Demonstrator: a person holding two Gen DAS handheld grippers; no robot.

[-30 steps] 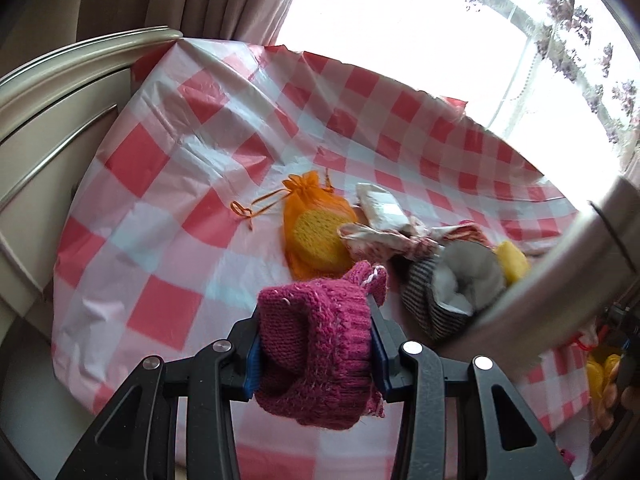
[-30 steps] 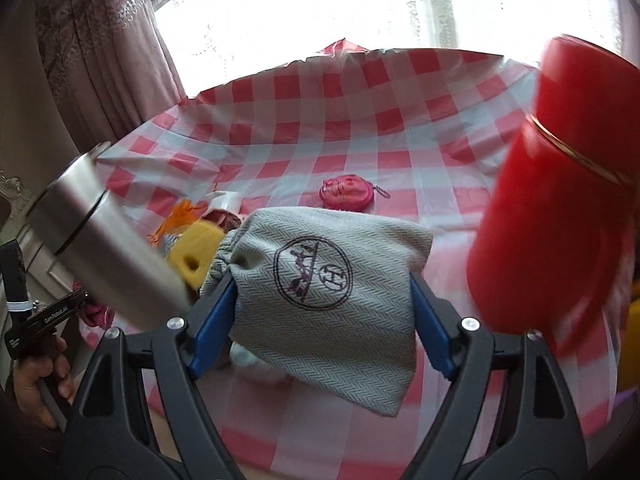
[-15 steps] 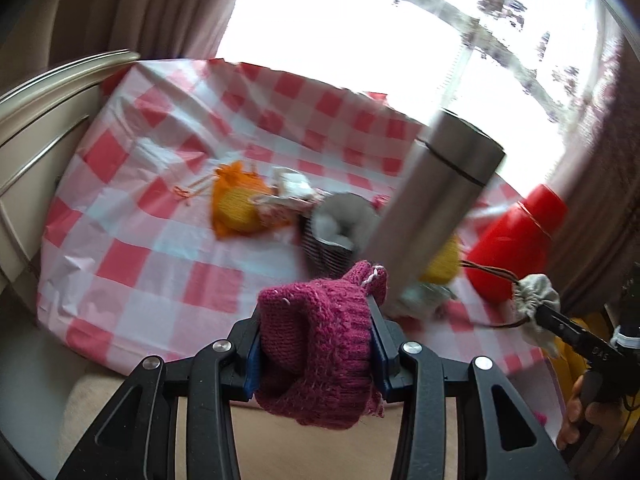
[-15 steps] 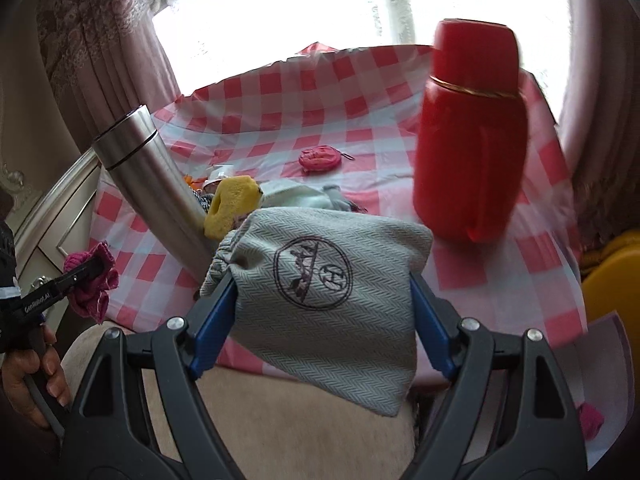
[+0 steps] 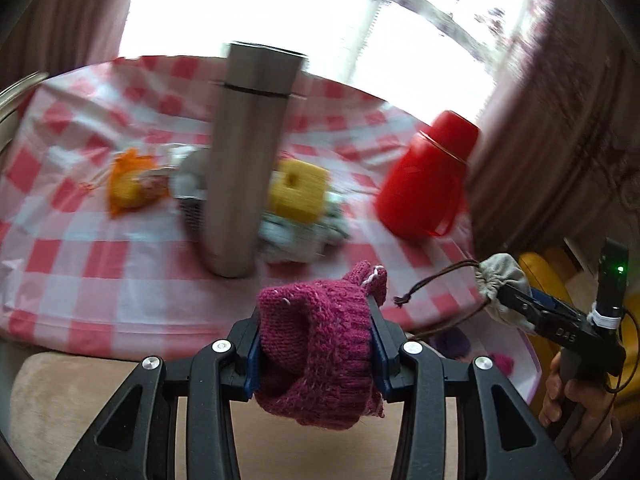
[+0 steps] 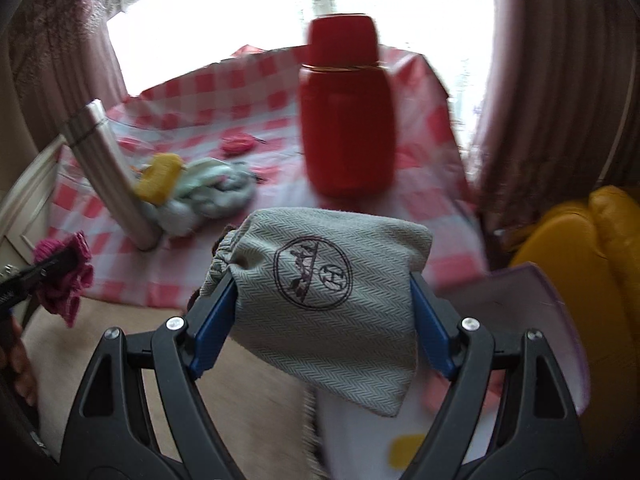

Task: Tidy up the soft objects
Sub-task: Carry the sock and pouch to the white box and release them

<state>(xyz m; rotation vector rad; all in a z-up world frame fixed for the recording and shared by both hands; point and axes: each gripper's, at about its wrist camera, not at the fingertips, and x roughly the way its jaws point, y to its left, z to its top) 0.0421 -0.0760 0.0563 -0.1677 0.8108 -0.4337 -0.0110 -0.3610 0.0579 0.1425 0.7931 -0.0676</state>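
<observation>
Our left gripper (image 5: 318, 344) clenches a magenta knit hat (image 5: 320, 356), held off the near edge of the checkered surface (image 5: 100, 248). Our right gripper (image 6: 324, 312) grasps a grey drawstring pouch (image 6: 320, 296), also short of that edge. A steel flask (image 5: 248, 160) and a red flask (image 6: 346, 120) stand upright, well apart. A yellow sponge (image 5: 298, 190) lies between them on pale cloth (image 6: 208, 196); blur hides finer detail.

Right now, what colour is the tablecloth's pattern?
Red-and-white checks on the tablecloth; clearest in the left wrist view.
</observation>
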